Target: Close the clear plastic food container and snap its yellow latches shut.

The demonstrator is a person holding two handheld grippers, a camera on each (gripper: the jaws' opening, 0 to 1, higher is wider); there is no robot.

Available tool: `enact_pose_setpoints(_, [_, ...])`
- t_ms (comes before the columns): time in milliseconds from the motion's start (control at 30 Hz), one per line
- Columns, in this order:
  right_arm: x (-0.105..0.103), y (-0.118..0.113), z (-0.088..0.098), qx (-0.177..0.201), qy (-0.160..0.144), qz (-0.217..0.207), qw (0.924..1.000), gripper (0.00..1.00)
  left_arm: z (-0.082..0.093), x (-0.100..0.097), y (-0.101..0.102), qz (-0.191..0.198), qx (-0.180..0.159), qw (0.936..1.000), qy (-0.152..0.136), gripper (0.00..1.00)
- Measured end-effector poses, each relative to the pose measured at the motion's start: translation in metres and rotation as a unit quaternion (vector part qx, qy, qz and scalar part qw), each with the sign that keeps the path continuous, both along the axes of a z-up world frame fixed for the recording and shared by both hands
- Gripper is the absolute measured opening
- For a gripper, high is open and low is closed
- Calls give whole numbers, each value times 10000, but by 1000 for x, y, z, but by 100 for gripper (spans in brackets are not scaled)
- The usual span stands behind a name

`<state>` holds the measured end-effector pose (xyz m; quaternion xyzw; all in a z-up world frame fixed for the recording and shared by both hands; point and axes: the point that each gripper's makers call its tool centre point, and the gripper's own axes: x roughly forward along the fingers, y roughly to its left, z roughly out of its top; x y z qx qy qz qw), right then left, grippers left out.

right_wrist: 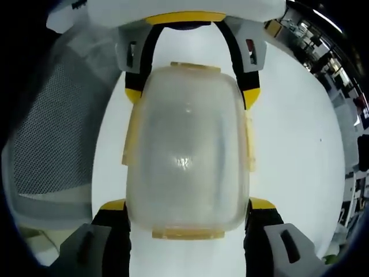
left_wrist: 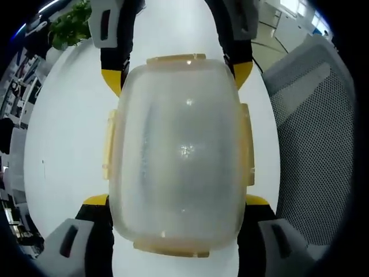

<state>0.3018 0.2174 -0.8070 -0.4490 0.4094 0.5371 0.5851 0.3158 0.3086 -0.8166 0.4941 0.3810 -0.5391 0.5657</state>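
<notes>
White desk (left_wrist: pixel 69 150) fills both views, with the box (left_wrist: pixel 179 156) at frame centre, lid on, between the jaws of the left tool (left_wrist: pixel 176 210) and right tool (right_wrist: pixel 187 213), both spread apart around its ends. Box looks light, stiff and slippery; I would press the yellow latches (left_wrist: pixel 108 144) at its edges. Mesh chair (left_wrist: pixel 314 133) right and plant (left_wrist: pixel 69 26) upper left stand clear.

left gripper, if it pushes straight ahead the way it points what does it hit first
Probably the clear container, already between the left gripper jaws; beyond its far end sits the right gripper.
</notes>
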Motion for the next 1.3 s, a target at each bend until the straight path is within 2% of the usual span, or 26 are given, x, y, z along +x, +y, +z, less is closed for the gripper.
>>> enact_pose_setpoints(600, [-2,26,-1,-125,-9,-91,9999,82,0,0,24,-24,-119,9999,6,90])
enact_pose_setpoints(700, [-2,32,-1,60,-17,-155,9999,82,0,-1,31,-61,-68,10000,0,90])
enact_pose_setpoints(833, [-4,40,-1,115,-30,-178,9998,82,0,-1,38,-87,-93,9999,2,90])
enact_pose_setpoints(1300, [-7,65,-1,-98,-25,-197,9998,82,2,-4,63,-91,-199,9998,22,90])
